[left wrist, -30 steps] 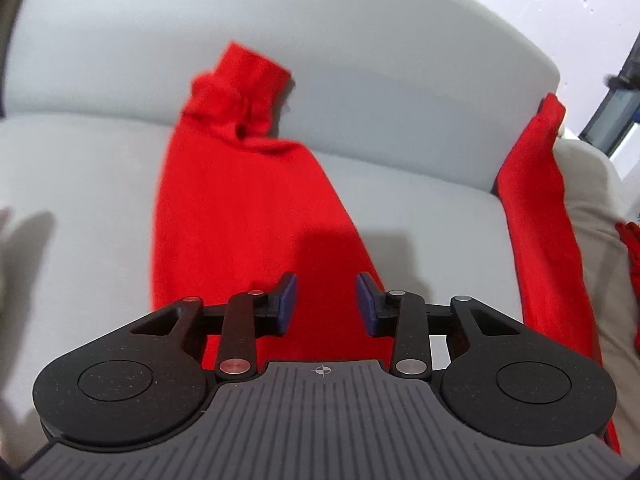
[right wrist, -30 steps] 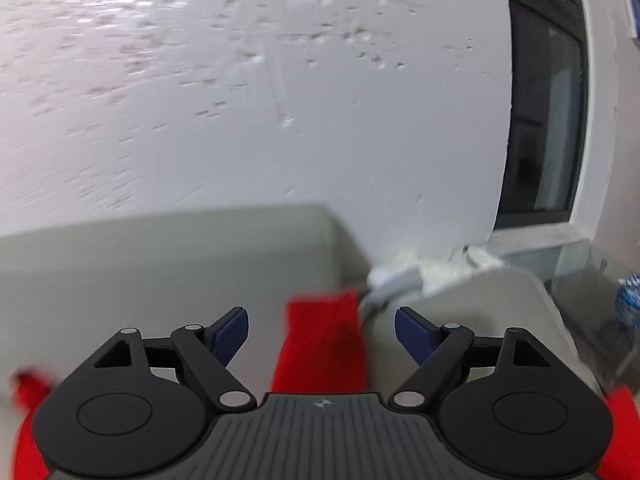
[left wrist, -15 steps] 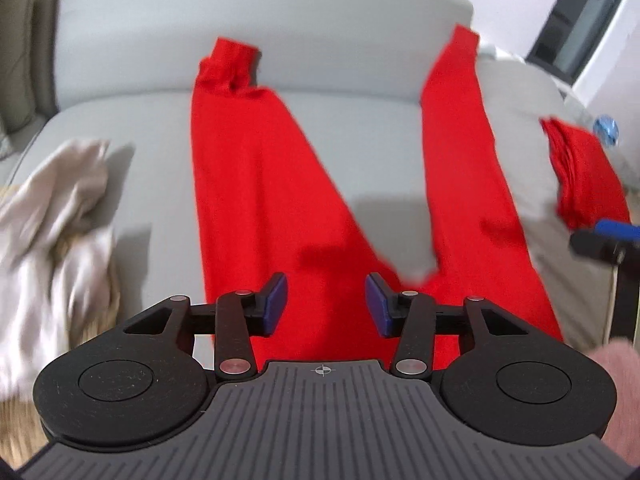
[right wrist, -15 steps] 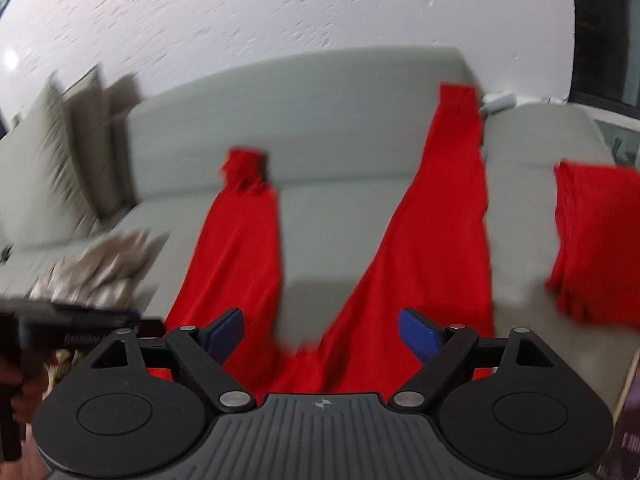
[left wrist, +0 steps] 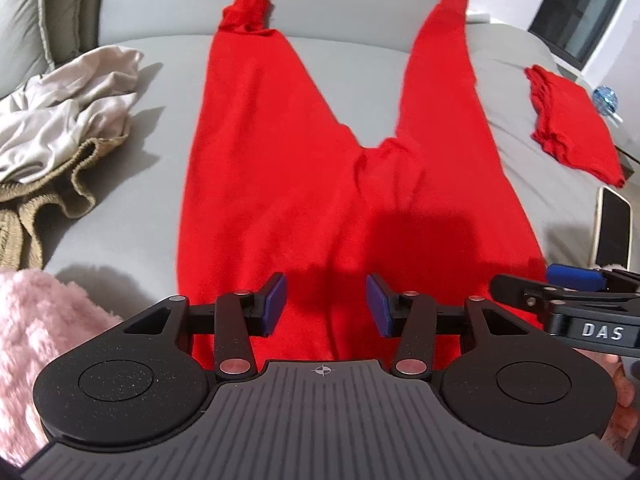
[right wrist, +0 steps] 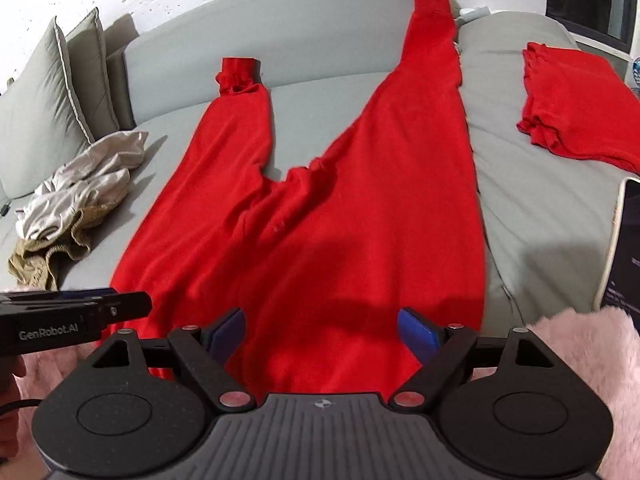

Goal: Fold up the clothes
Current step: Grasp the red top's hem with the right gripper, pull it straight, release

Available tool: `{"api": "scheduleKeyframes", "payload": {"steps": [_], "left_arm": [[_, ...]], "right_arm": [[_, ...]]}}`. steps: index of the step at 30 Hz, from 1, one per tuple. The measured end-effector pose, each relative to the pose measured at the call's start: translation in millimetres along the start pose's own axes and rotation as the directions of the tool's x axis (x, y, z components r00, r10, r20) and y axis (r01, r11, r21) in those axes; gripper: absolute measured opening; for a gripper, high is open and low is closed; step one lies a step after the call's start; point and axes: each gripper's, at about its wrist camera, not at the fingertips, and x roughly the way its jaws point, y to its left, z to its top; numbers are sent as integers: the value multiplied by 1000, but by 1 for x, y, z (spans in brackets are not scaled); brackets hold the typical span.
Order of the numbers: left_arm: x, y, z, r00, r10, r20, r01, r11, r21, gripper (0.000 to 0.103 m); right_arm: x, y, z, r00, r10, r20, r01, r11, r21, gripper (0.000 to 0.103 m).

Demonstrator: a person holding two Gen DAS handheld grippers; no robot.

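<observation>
The red trousers [left wrist: 304, 184] lie spread flat on the grey sofa [left wrist: 128, 200] seat, waist end nearest the cameras and both legs running away toward the backrest, so the long axis goes from the front edge to the back; the legs splay into a V, the left cuff crumpled, the right cuff climbing the backrest. The left tool [left wrist: 325, 306] hovers over the waist area with its jaws opening and nothing pinched between them; the right tool [right wrist: 320, 330] hangs alongside, spread wide and empty. The likely step is a lengthwise fold, one leg onto the other: each tool should probably take one outer edge, at waist and further up the leg, and carry it across evenly. A folded red garment [right wrist: 576, 100] lies to the right, a crumpled beige pile [right wrist: 76, 188] to the left, a phone [left wrist: 612, 228] near the right edge.
</observation>
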Motion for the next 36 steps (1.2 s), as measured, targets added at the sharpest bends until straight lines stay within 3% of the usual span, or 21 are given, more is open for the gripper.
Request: {"api": "scheduleKeyframes", "payload": {"steps": [5,9,13,14,15,17,20,23,27,28,29,32,34,36], "left_arm": [[0,16,1,998,56,21,-55,997,-53,54],[-6,42,-3,991,121,63,-113,986,-119,55],[-11,72,-4,988,122,96,-99,970,-220,53],[-12,80,-3,987,127,102,-98,964,-248,52],[-13,86,-3,985,138,107,-106,959,-263,51],[-10,91,-1,986,126,107,-92,957,-276,42],[-2,91,2,992,46,117,-16,969,-247,25],[7,71,5,988,-74,136,90,988,-122,21],[32,56,8,997,-73,39,75,996,-50,19],[49,65,9,997,53,-49,-58,992,-109,16],[52,76,9,997,50,-59,-60,982,-177,16],[37,87,9,1000,15,6,-14,975,-220,17],[26,84,5,998,-49,43,56,979,-196,18],[21,75,2,992,-114,54,121,982,-146,18]], "right_arm": [[-5,-12,-2,999,-34,8,34,998,61,84],[-1,-17,2,1000,-16,8,16,995,97,85],[5,2,11,1000,-12,17,12,1000,0,80],[7,7,14,1000,-11,23,11,999,-30,69],[8,14,17,999,-10,35,13,997,-77,45],[14,25,22,1000,-8,26,13,986,-164,12],[26,34,23,1000,1,-3,-1,971,-240,7],[41,42,13,999,-17,-41,2,943,-333,7],[58,33,-4,983,-129,-132,68,919,-388,2],[58,29,-3,978,-145,-149,82,926,-369,1],[57,24,-2,972,-162,-172,95,934,-346,0],[48,6,0,958,-168,-231,100,955,-280,0],[36,-3,2,965,-149,-216,96,966,-240,7],[23,-15,8,977,-130,-167,98,978,-185,34]]}}
